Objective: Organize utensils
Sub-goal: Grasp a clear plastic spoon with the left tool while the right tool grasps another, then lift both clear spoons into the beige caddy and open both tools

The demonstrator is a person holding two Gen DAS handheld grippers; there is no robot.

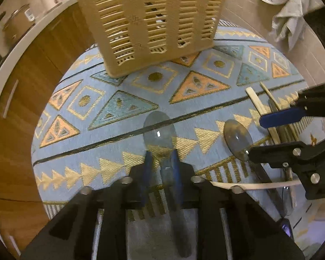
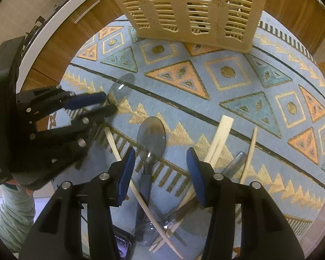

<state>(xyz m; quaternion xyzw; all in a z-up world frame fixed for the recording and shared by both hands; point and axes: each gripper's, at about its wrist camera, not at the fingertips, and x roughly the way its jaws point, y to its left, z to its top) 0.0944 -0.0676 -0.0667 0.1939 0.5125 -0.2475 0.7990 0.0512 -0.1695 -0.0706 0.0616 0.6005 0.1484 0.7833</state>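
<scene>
Two sets of tongs low over a round blue patterned mat [image 1: 123, 130]: left tongs [image 1: 161, 169] clenched on a translucent grey plastic spoon [image 1: 159, 130], bowl pointing ahead; right tongs [image 2: 160, 169] released, straddling a second grey plastic spoon [image 2: 151, 138] amid loose pale wooden sticks [image 2: 218, 138]. Farther off, upright on the mat, a beige slotted plastic utensil basket [image 1: 149, 21].

Bare patterned blue rug [image 2: 238, 91] lies open between the slatted beige plastic basket [image 2: 190, 8] and the loose heap of pale wooden chopsticks and grey spoons [image 2: 162, 173]; wooden cabinet fronts [image 1: 21, 108] seemingly wall the rug's far edge.
</scene>
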